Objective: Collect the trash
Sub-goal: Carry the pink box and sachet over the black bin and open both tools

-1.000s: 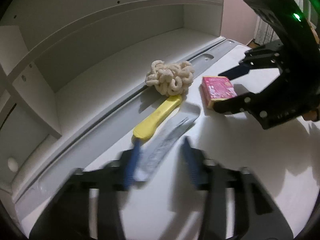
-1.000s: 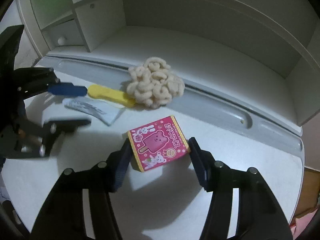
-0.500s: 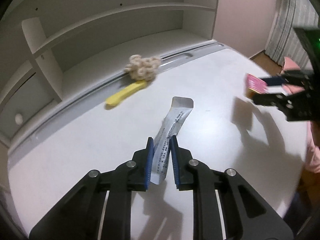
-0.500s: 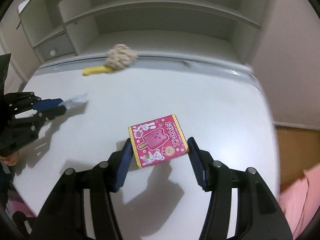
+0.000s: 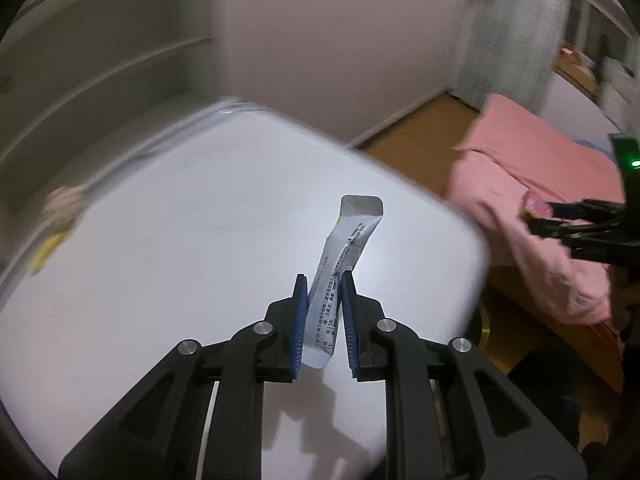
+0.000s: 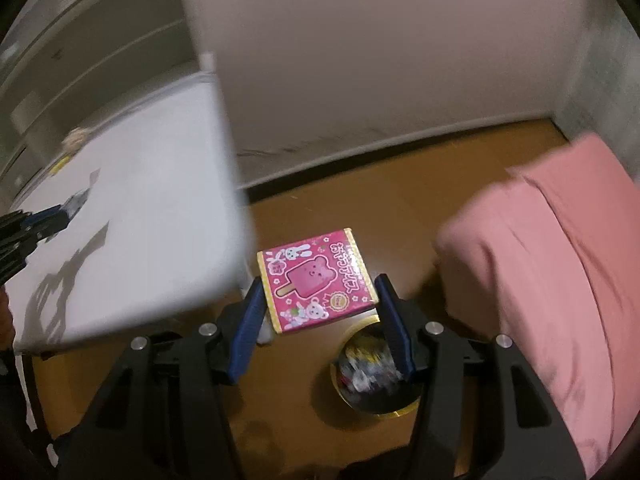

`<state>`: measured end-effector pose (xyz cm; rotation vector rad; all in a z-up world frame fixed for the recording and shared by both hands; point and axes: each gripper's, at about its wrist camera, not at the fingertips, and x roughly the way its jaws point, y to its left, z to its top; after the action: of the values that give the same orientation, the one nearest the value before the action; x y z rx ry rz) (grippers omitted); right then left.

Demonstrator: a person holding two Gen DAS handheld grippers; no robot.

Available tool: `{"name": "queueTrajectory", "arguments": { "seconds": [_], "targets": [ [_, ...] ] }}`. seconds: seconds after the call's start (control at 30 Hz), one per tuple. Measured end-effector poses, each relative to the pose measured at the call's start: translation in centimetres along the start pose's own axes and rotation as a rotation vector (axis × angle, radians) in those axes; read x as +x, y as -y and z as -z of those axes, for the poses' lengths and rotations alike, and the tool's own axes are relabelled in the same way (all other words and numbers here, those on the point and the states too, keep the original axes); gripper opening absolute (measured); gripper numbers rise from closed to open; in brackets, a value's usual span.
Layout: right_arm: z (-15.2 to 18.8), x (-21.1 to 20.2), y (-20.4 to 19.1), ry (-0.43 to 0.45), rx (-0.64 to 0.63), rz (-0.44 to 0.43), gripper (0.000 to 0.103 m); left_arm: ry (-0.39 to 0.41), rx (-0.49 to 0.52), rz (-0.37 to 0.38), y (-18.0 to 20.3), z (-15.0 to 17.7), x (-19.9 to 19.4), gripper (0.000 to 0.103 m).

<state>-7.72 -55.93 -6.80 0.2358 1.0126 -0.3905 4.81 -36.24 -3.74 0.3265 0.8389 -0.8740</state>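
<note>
My left gripper [image 5: 324, 280] is shut on a long silver wrapper [image 5: 344, 252], which sticks up from the jaws above the white table [image 5: 160, 260]. My right gripper [image 6: 320, 284] is shut on a pink ice-cream box [image 6: 316, 280] with cartoon animals on it, held off the table over the wooden floor [image 6: 360, 208]. Just below the box stands a gold-rimmed bin [image 6: 372, 372] with trash inside, partly hidden behind the right finger. In the left wrist view the right gripper [image 5: 536, 212] shows at the far right with the pink box's edge between its fingers.
A pink cloth [image 6: 560, 280] lies over something to the right of the bin. The yellow-handled duster [image 5: 52, 220] is blurred at the table's back left, by the white shelf unit [image 5: 100, 40]. A plain wall [image 6: 380, 60] and a curtain [image 5: 516, 24] close the far side.
Both grippers have swung right, away from the shelves. The left one closed on the wrapper and lifted it. The right one carried the pink box off the table's edge to above the bin.
</note>
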Motion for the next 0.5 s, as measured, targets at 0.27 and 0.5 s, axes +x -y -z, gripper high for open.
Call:
{"name": "queueTrajectory", "arguments": {
  "seconds": [0.27, 0.5],
  "targets": [
    [7.2, 1.7, 10.0, -0.051, 0.205, 0.069, 0.054, -0.028, 0.159, 0.141, 12.6, -1.5, 4.9, 0.016],
    [12.1, 5.9, 13.7, -0.119, 0.317, 0.066, 0.054, -0.059, 0.251, 0.203, 19.8, -0.2, 9.5, 0.016]
  ]
}}
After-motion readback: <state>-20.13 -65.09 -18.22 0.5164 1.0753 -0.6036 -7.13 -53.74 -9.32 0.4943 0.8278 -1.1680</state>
